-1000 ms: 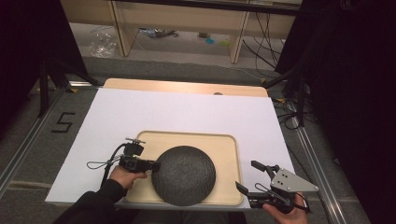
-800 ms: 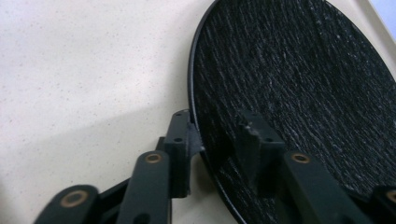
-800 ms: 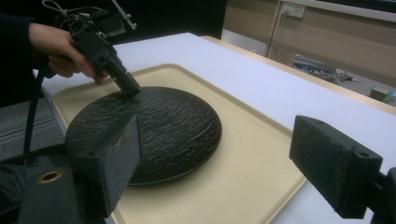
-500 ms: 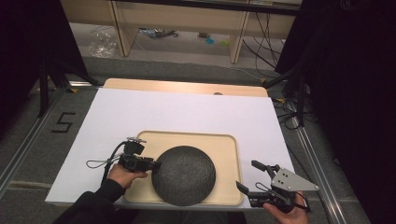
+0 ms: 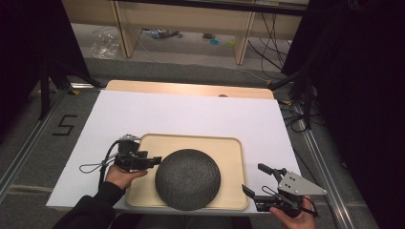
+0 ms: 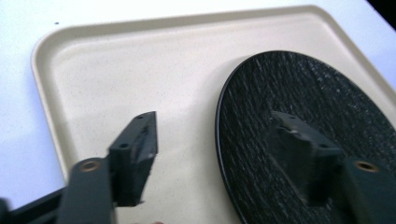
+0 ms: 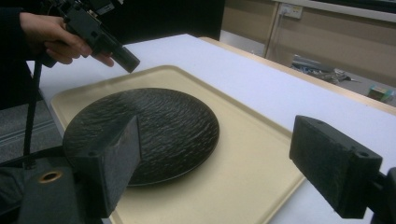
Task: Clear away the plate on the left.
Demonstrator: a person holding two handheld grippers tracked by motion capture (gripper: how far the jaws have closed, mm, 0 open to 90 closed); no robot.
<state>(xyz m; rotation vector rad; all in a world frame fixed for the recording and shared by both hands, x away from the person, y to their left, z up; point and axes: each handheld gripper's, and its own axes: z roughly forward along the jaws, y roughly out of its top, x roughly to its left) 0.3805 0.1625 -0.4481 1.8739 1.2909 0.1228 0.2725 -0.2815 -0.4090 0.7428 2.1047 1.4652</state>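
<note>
A dark, rough-textured round plate (image 5: 187,179) is lying on a beige tray (image 5: 234,148), which is sitting on the white-covered table (image 5: 191,114). The plate is resting toward the tray's near edge, roughly midway between the tray's left and right rims.

The left gripper (image 5: 152,161) is hovering over the tray's left part, its tips pointing at the plate's left rim and sitting just beside it. In the left gripper view its jaws are standing spread: one finger (image 6: 135,156) is hanging over bare tray just off the plate's edge, while the other finger (image 6: 303,154) is hanging over the plate's dark surface, so the rim is lying between them. Whether either finger is touching the plate cannot be told.

The right gripper (image 5: 255,180) is being held off the tray's near right corner, beside the tray and apart from the plate. In the right gripper view its jaws are gaping wide, with one pad (image 7: 119,149) showing in front of the plate and the other pad (image 7: 334,163) out beyond the tray's rim over the white cover; they are gripping nothing.
</note>
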